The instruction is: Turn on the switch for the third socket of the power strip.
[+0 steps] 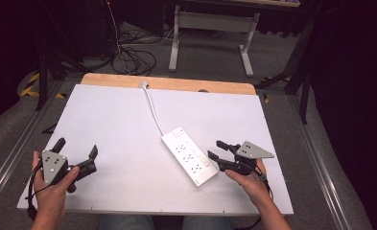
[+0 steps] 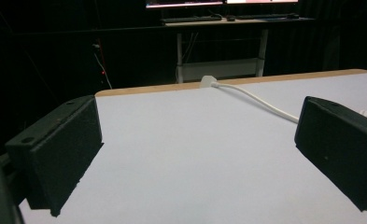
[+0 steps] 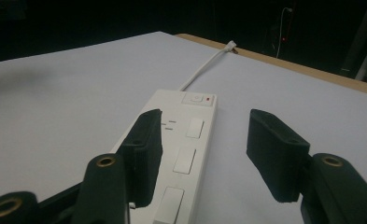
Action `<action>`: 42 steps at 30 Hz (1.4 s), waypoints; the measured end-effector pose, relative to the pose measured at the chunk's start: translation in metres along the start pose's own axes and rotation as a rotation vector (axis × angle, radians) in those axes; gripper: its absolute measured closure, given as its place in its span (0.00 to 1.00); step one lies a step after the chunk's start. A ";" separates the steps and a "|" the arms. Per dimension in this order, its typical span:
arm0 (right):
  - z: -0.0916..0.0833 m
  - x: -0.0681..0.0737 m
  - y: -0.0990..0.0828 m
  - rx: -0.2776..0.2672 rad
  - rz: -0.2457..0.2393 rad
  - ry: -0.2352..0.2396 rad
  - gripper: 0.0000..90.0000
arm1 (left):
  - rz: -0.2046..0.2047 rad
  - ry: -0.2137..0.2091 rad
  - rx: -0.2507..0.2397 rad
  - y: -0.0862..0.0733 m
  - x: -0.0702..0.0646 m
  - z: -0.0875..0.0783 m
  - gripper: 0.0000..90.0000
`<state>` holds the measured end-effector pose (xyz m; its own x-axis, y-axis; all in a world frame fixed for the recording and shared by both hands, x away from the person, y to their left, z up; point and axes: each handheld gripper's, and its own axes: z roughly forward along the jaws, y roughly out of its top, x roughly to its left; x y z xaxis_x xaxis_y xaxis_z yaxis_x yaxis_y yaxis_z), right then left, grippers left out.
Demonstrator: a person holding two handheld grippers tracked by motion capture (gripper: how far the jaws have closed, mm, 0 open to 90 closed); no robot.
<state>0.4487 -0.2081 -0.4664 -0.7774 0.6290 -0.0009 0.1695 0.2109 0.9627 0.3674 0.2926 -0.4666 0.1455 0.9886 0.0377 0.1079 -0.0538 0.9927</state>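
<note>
- The table [image 1: 104, 124] is lying under a white sheet.
- The power strip [image 1: 190, 155] is sitting right of centre, its cord [image 1: 152, 108] running to the far edge.
- The left gripper [image 1: 76, 154] is hovering near the left corner, jaws gaping wide, holding nothing.
- The right gripper [image 1: 216, 149] is pointing at the strip's near end, jaws spread, empty.
</note>
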 end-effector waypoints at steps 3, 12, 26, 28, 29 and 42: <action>-0.003 -0.001 0.000 -0.015 -0.002 -0.001 0.51 | -0.003 0.001 0.001 0.000 0.000 0.000 0.01; -0.008 -0.003 0.000 -0.040 0.013 -0.011 0.49 | -0.003 -0.005 0.000 0.000 0.000 0.001 0.01; -0.017 -0.010 0.000 -0.069 0.048 -0.028 0.41 | -0.010 -0.011 0.003 0.000 0.000 0.002 0.01; -0.017 -0.010 -0.001 -0.072 0.051 -0.027 0.40 | -0.009 -0.010 0.004 0.000 0.000 0.001 0.01; -0.018 -0.010 0.000 -0.071 0.053 -0.027 0.39 | -0.010 -0.010 0.004 0.000 0.000 0.001 0.01; -0.018 -0.011 0.000 -0.091 0.059 -0.020 0.28 | -0.009 -0.010 0.003 0.000 0.000 0.001 0.01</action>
<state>0.4461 -0.2281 -0.4617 -0.7552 0.6533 0.0524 0.1587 0.1047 0.9818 0.3689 0.2928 -0.4665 0.1539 0.9877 0.0273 0.1118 -0.0449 0.9927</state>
